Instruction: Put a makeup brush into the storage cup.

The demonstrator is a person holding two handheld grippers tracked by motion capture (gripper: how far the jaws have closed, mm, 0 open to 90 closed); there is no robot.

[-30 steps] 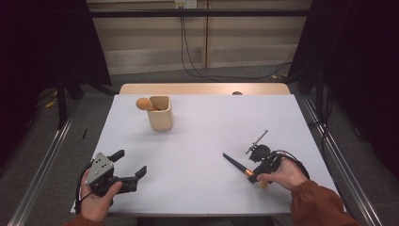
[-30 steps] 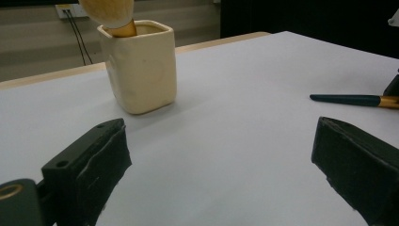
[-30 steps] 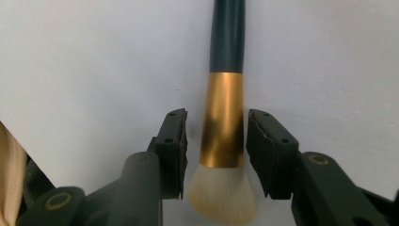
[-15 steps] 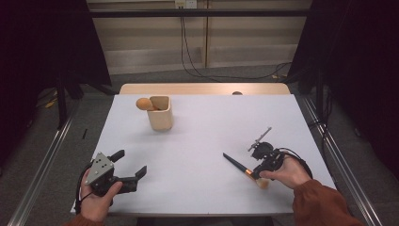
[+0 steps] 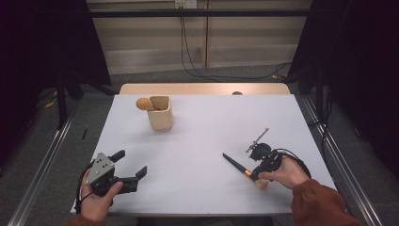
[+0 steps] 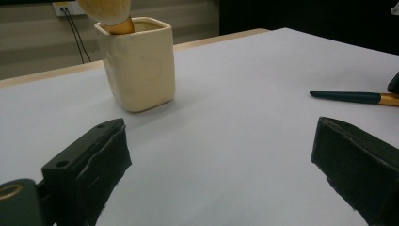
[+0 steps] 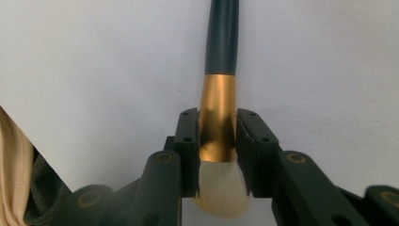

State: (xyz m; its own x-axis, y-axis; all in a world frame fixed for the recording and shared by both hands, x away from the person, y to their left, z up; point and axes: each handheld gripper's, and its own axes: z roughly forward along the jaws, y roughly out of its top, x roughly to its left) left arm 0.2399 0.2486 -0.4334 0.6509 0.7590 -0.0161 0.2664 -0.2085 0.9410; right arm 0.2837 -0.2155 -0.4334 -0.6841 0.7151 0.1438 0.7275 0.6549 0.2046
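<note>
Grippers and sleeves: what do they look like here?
Both are black two-jaw tools. The left gripper carries a grey three-cornered plate on top; its jaws are blocky, with small screw holes. The right gripper trails a black cable and shows brass-coloured pivot rings. The right forearm wears a rust-orange sleeve.

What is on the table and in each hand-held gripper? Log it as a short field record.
surface: white table
cup: cream holder, upright, far left, one brush in it
held item: makeup brush, dark handle, gold ferrule
right hand-held gripper: shut on the ferrule, jaws just closed
left hand-held gripper: open, nothing between its jaws
</note>
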